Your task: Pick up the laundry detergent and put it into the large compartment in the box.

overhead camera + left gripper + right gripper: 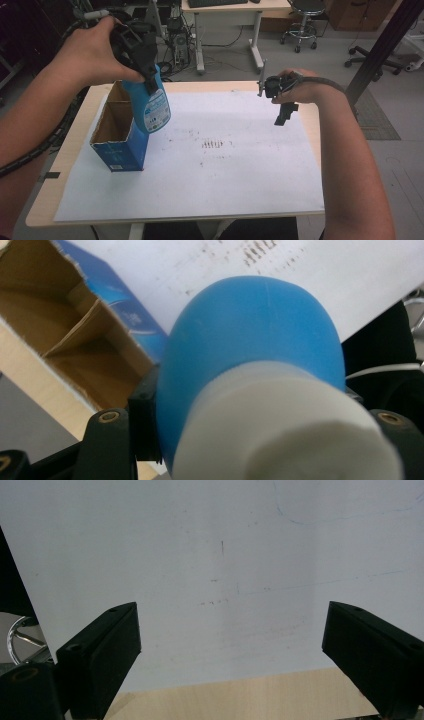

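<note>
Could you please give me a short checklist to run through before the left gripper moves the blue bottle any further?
1. Left gripper shut on the blue bottle: ok; its jaws flank the bottle in the left gripper view.
2. Bottle clear of the cardboard box: cannot tell; its base hangs by the box's rim.
3. Box upright, open top, divider visible: ok.
4. Right gripper open and holding nothing: ok.
5. Right gripper apart from the bottle, over the white paper: ok.
6. Bottle's white cap seated: cannot tell, blurred.
</note>
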Motion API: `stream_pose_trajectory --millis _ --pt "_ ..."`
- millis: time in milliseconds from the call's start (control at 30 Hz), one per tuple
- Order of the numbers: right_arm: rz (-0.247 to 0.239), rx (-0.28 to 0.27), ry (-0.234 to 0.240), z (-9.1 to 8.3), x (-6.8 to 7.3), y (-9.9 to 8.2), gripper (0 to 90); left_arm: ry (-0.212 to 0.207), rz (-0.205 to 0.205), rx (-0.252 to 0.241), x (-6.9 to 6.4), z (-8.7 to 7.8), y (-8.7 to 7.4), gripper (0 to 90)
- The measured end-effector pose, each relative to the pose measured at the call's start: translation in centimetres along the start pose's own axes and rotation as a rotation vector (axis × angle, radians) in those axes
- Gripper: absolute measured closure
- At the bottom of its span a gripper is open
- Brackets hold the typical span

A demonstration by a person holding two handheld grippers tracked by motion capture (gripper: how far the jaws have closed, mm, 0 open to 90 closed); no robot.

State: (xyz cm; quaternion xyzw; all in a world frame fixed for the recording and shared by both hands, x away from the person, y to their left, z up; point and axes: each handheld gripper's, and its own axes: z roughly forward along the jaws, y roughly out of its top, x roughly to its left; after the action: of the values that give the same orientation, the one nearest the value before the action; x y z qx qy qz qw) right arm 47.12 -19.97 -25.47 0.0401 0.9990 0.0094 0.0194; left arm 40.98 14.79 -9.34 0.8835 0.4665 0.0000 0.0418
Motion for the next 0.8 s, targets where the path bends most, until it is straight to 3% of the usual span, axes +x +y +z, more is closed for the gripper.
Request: stream_pose_trajectory --millis 433,567,800 --pt "-0.013 0.007 0.006 0.3 -0.2 0.2 8.9 0.016 -0.156 0.001 2.7 -2.3 -0.7 37.5" --pt "-0.016 0.006 0.008 0.4 -0.3 0.3 8.8 0.023 -0.226 0.0 3.9 -2.9 -1.1 37.5" --pt "-0.013 0.006 0.008 0.3 -0.3 0.2 8.8 0.036 -0.274 0.0 5.0 -3.3 -1.5 37.5"
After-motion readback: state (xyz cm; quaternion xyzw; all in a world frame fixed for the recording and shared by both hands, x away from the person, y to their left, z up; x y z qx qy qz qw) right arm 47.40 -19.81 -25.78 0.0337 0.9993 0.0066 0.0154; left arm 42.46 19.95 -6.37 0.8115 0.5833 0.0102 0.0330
